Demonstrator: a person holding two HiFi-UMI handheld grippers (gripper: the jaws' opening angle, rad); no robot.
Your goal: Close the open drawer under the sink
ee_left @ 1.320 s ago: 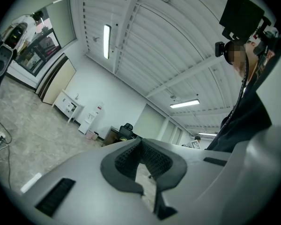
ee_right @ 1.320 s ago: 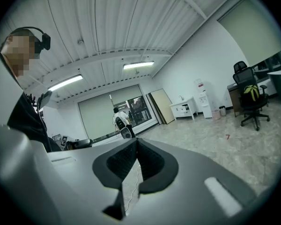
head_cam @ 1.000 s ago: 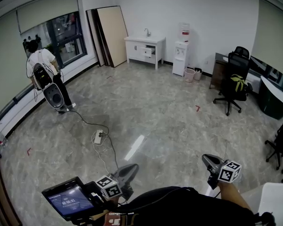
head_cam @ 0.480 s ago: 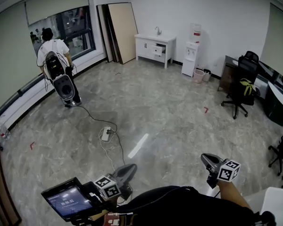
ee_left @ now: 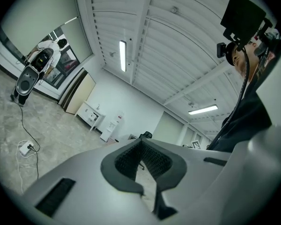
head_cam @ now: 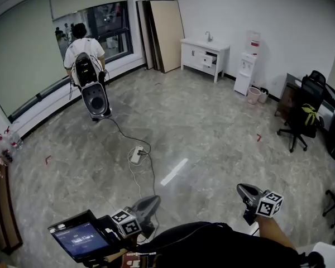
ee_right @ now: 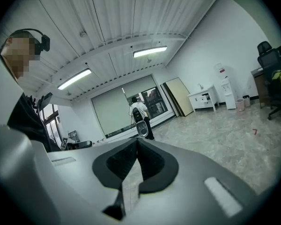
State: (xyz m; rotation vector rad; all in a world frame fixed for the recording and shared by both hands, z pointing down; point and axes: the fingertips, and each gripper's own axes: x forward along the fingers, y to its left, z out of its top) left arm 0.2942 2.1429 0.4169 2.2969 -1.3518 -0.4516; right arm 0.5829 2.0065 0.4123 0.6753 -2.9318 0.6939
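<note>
Both tools sit low, well back across the floor from the job. Left tool (head_cam: 147, 203): jaws together, nothing between them. Right tool (head_cam: 243, 190): pressed together too, empty. Sink cabinet (head_cam: 196, 50) stands against the far wall, between leaning boards (head_cam: 166, 35) and water dispenser (head_cam: 247, 66); its drawer (head_cam: 209, 61) juts out, open.

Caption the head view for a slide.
From afar, left gripper and right gripper, shut, face the sink cabinet with its open drawer.
</note>
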